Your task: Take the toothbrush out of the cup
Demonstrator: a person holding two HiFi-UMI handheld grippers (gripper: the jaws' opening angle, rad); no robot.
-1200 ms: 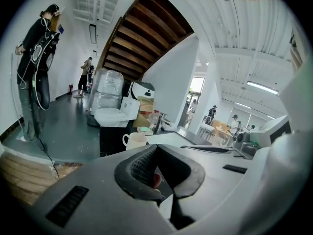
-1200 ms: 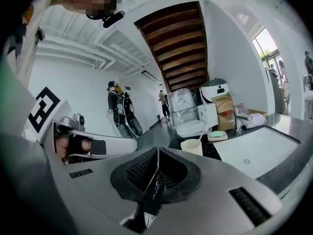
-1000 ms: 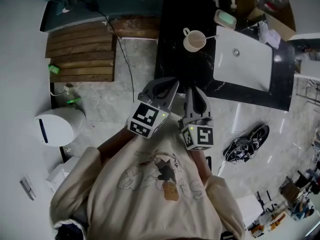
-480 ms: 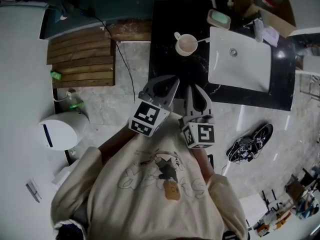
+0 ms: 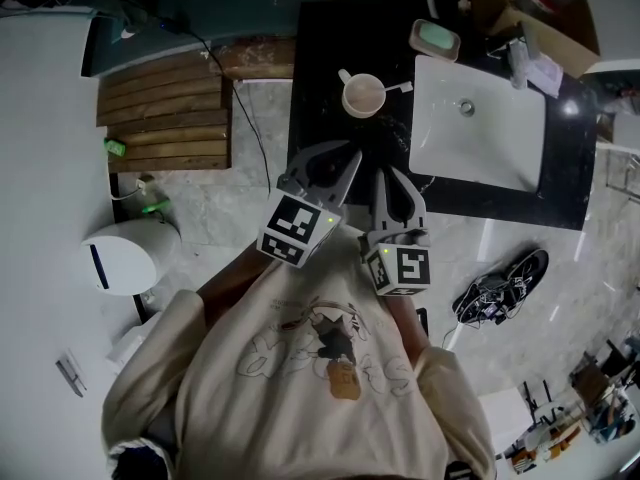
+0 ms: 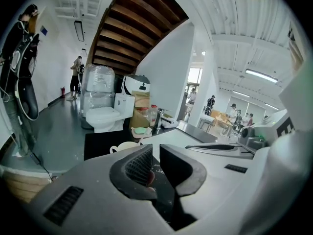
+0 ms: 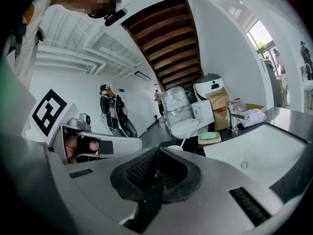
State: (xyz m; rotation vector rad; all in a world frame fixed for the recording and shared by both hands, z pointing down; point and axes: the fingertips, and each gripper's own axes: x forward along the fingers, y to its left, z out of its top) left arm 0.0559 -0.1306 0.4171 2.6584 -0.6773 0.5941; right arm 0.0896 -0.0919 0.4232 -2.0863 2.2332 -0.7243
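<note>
1. A pale cup (image 5: 363, 95) is seen upright on the black counter (image 5: 325, 58), in its left half and just beside the left edge of the white basin (image 5: 480, 138).
2. The toothbrush (image 5: 399, 87) is still in the cup, with its white shaft leaned over the rim toward the basin (which end is inside cannot be told).
3. A soap dish (image 5: 419, 32) holding a green soap bar (image 5: 438, 38) is set by the basin's far left corner, near the counter's far edge.
4. The left tongs (image 6: 155, 155) are being spread. A narrow gap is shown between the pads, with nothing in it. They are held by the counter's near left corner, well apart from the cup.
5. The right tongs (image 7: 157, 163) are pressed together on nothing, just beside the left ones.
</note>
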